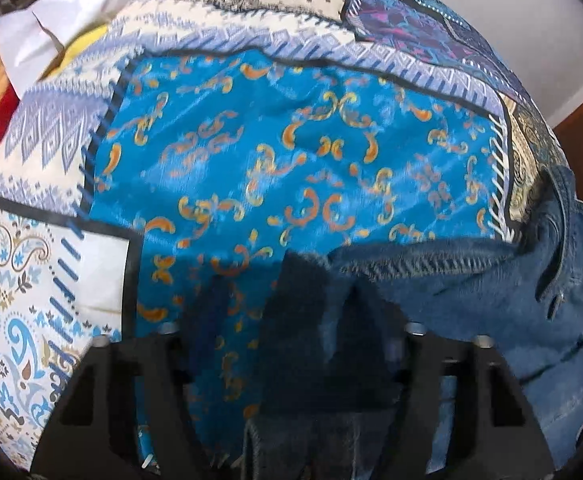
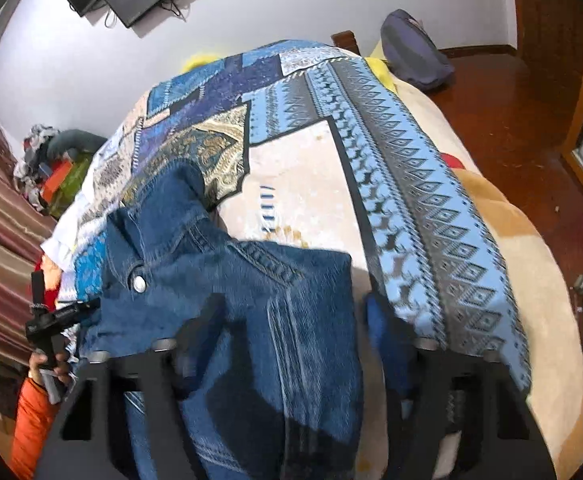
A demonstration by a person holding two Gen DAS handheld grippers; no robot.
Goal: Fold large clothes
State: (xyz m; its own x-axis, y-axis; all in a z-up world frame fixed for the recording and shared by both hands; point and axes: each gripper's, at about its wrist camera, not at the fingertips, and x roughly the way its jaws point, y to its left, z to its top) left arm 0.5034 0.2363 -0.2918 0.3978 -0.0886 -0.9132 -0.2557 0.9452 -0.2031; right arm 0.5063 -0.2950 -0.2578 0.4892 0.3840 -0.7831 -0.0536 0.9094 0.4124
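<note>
Denim jacket (image 2: 227,280) is lying bunched on the patchwork bedspread (image 1: 275,152), folding barely begun; I am pinching denim in my left tool (image 1: 291,320) and right tool (image 2: 291,320).

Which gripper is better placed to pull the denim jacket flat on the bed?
Probably the right gripper: the denim jacket fills the space between its fingers. The left gripper meets only the jacket's edge over the patterned bedspread.
</note>
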